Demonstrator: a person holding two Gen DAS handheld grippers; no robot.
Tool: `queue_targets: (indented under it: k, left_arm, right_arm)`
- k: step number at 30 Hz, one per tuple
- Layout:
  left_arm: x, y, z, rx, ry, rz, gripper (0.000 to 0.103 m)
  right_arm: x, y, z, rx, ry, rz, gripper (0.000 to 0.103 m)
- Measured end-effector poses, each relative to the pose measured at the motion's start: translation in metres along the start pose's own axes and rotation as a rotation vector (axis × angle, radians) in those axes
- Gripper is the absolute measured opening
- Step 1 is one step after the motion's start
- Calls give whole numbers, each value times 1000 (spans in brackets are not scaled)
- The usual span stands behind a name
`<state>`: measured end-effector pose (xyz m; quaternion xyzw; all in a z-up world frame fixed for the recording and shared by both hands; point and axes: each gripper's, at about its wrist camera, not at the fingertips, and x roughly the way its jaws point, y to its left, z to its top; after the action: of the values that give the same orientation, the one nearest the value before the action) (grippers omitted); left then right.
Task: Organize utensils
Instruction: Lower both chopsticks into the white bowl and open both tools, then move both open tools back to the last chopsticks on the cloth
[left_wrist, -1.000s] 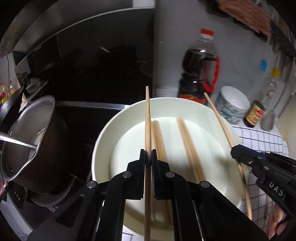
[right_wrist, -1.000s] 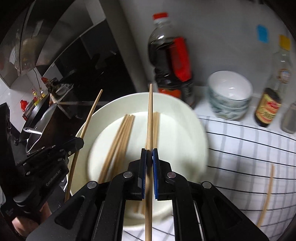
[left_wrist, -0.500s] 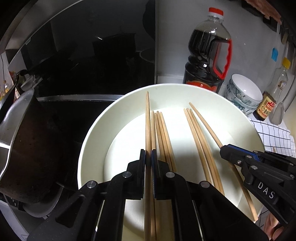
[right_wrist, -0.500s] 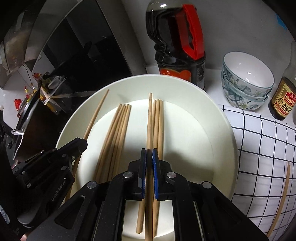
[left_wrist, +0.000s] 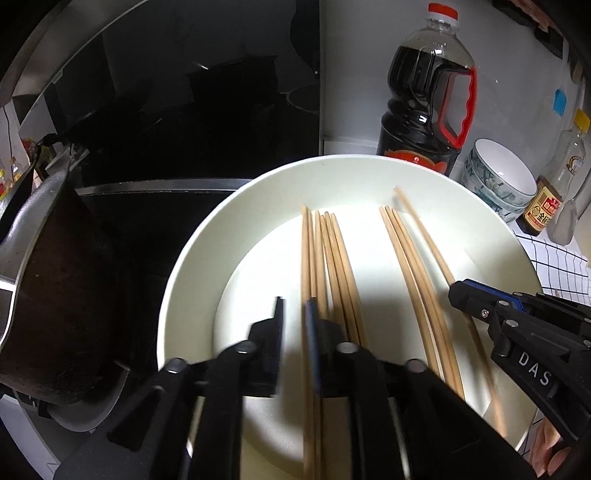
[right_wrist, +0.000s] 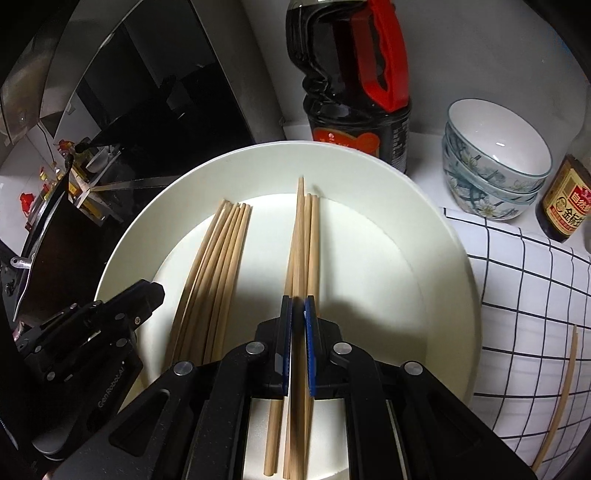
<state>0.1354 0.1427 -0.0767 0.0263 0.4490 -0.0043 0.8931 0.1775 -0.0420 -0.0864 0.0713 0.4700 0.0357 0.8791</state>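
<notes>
Wooden chopsticks lie in two bundles on my white plate. My left gripper has its jaws parted around one loose stick. My right gripper is nearly closed around another chopstick; I cannot tell whether it grips. A soy sauce bottle and stacked bowls stand behind on the desk.

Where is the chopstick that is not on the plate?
In the right wrist view, the chopstick lies on the checked cloth at the far right, outside the plate.
</notes>
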Motion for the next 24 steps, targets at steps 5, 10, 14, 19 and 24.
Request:
queue_targets:
  k: [5,10,14,19,24]
  left_arm:
    - [-12,2,-2,-5,-31,15,44]
    - [-24,5,-7,-9,-45,20,54]
    - [-34,6,-10,-15,-60,16,57]
    - [-48,1,-16,-13,-72,14,63]
    - [-64,-8,-22,-15,-96,4,79]
  right_arm:
    - [-10,3,-4,-10,-16,-13,14]
    - [-20,3,-9,-10,-32,-18,16]
    - [-33,2,-16,1,-48,-21,20]
    - [-50,-1,-27,16,-67,-28,25]
    - [-69,-9,-39,36,-86,-37,31]
